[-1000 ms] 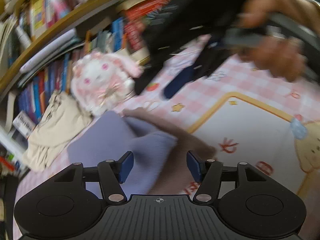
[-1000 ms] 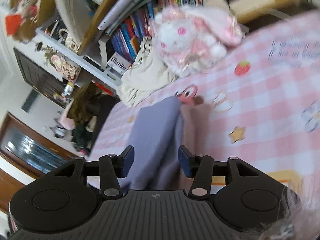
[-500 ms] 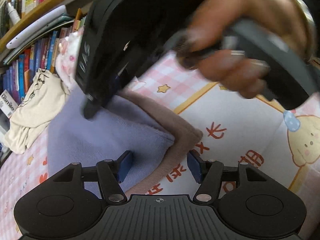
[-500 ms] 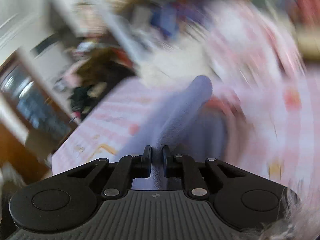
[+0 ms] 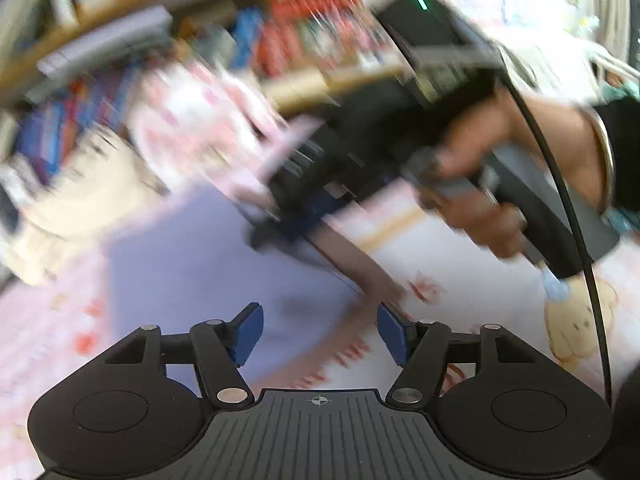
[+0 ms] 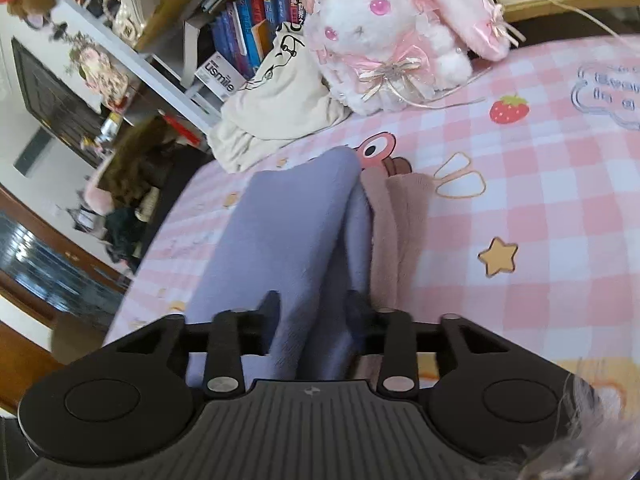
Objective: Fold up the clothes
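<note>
Soft lavender-purple fleece garment [image 6: 288, 232], folded into long narrow bundle, lies on pink-and-white checked cloth [image 6: 560, 184]. Raised fold ridge along its middle. Dusty-pink plush layer [image 6: 396, 224] beneath, showing along right edge and far end. In left wrist view: blurred, purple panel [image 5: 192, 264] flat, brownish-pink strip [image 5: 352, 260] bordering right side.

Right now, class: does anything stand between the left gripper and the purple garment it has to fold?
Nothing visible does. The left gripper has its jaws open right over the near part of the purple garment, and only cloth shows between them. The right gripper is at the garment's far side, beyond that path.
</note>
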